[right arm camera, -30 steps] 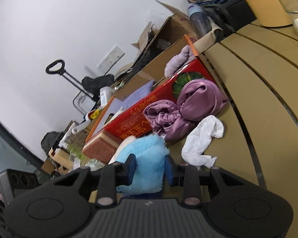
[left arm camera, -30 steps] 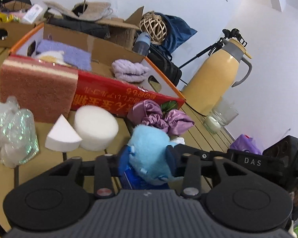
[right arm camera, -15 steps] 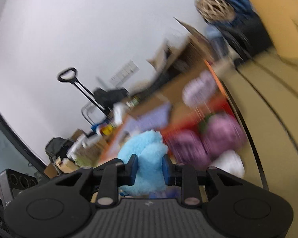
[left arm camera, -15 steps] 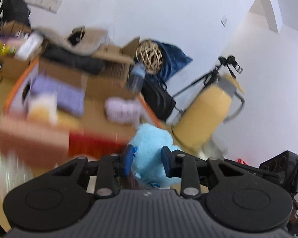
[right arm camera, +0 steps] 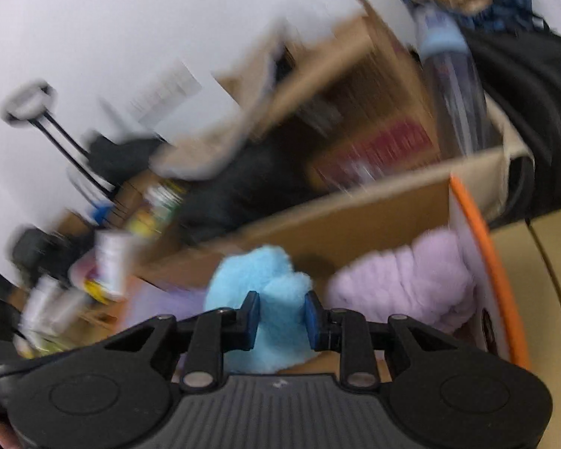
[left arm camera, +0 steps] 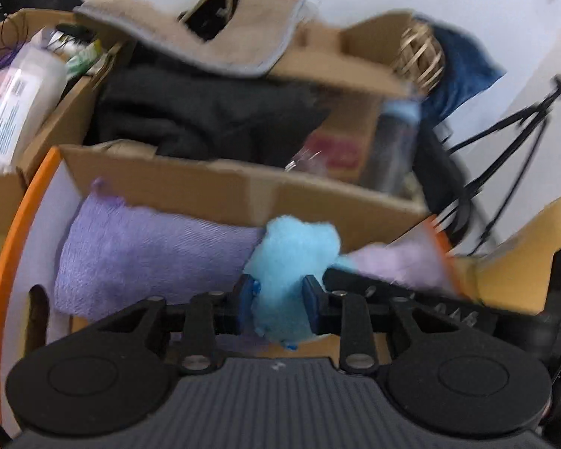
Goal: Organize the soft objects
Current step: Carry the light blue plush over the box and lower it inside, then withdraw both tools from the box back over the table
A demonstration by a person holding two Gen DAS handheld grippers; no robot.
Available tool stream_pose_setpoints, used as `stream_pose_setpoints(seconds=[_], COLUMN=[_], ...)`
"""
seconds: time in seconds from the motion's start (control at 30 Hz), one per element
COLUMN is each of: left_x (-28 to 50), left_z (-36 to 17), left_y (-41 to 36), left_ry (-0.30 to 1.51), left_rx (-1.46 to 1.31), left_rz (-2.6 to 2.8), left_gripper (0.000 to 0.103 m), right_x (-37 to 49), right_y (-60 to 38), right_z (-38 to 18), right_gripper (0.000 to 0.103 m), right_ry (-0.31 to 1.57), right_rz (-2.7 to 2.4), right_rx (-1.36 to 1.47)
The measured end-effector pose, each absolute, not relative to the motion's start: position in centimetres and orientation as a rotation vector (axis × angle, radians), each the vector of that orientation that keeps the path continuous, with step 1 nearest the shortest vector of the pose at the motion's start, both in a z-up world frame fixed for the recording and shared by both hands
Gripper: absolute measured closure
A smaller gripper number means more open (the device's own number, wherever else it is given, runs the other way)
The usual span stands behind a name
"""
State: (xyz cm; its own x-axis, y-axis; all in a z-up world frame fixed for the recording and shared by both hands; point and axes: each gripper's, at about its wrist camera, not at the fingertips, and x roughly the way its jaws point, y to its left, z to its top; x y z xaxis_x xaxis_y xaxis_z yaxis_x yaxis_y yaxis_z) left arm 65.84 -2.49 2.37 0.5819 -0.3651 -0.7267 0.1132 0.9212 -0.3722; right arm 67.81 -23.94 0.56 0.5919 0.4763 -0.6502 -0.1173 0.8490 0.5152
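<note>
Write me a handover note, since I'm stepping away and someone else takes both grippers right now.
Left gripper: shut on the blue plush toy.
Right gripper: shut on the same toy, so both hold it at once.
Where: the toy is over the open orange-rimmed box, between the purple towel and the lilac knit bundle that already lie inside.
Done: towel and bundle are in the box; the toy has been brought to it.
Left: lower the toy into the gap, open both grippers, then look for other soft things. The views are blurred, so the rest of the table cannot be judged.
</note>
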Motion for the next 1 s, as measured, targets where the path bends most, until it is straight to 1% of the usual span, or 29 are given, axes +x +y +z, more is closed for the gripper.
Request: stream_pose_setpoints(seconds=[0.03, 0.17, 0.23, 0.37, 0.4, 0.43, 0.5, 0.57, 0.63, 0.7, 0.77, 0.87, 0.93, 0.97, 1.0], left_x=[65.8, 65.2, 64.4, 61.2, 60.2, 58.9, 55.3, 51.9, 49.0, 46.5, 44.7, 40.8, 37.0, 34.4, 32.0], left_z=[2.5, 3.7, 4.8, 8.4, 9.5, 10.6, 13.0, 14.7, 16.3, 18.0, 19.1, 19.4, 18.6, 17.9, 17.2], left_y=[-2.4, -2.6, -2.1, -0.7, -0.4, 0.1, 1.5, 2.9, 3.9, 4.4, 4.4, 4.1, 4.1, 4.0, 3.9], left_ry=[0.908, 0.885, 0.870, 0.805, 0.789, 0.767, 0.701, 0.658, 0.630, 0.600, 0.576, 0.504, 0.448, 0.402, 0.361], left_rx=[-0.303, -0.235, -0.220, -0.173, -0.160, -0.143, -0.118, -0.087, -0.051, -0.028, -0.028, -0.010, -0.006, 0.010, 0.026], left_rz=[-0.290, -0.279, -0.281, -0.273, -0.269, -0.266, -0.252, -0.255, -0.237, -0.215, -0.205, -0.184, -0.167, -0.166, -0.172], left_gripper=[0.074, 0.073, 0.073, 0.072, 0.071, 0.066, 0.059, 0.058, 0.058, 0.057, 0.056, 0.050, 0.044, 0.042, 0.036], right_x=[68.2, 68.0, 67.5, 65.2, 64.3, 63.3, 60.6, 57.8, 55.2, 52.9, 51.2, 47.8, 44.4, 42.4, 40.2], right_y=[-23.2, -21.7, -21.7, -22.4, -22.7, -23.0, -24.0, -25.4, -26.8, -28.0, -28.5, -28.7, -28.6, -28.6, -28.4], right_z=[0.0, 0.9, 1.5, 5.0, 6.3, 7.5, 10.5, 13.0, 15.0, 16.5, 17.6, 18.5, 18.4, 18.0, 17.4], right_gripper=[0.079, 0.079, 0.076, 0.076, 0.076, 0.075, 0.065, 0.060, 0.059, 0.052, 0.051, 0.051, 0.048, 0.042, 0.038], right_ry=[0.918, 0.909, 0.911, 0.858, 0.838, 0.817, 0.770, 0.722, 0.694, 0.668, 0.649, 0.598, 0.551, 0.525, 0.506], right_rz=[0.359, 0.315, 0.308, 0.328, 0.329, 0.328, 0.328, 0.309, 0.292, 0.268, 0.245, 0.244, 0.263, 0.274, 0.290], right_rx=[0.401, 0.290, 0.268, 0.261, 0.248, 0.233, 0.191, 0.145, 0.110, 0.087, 0.091, 0.103, 0.110, 0.112, 0.110])
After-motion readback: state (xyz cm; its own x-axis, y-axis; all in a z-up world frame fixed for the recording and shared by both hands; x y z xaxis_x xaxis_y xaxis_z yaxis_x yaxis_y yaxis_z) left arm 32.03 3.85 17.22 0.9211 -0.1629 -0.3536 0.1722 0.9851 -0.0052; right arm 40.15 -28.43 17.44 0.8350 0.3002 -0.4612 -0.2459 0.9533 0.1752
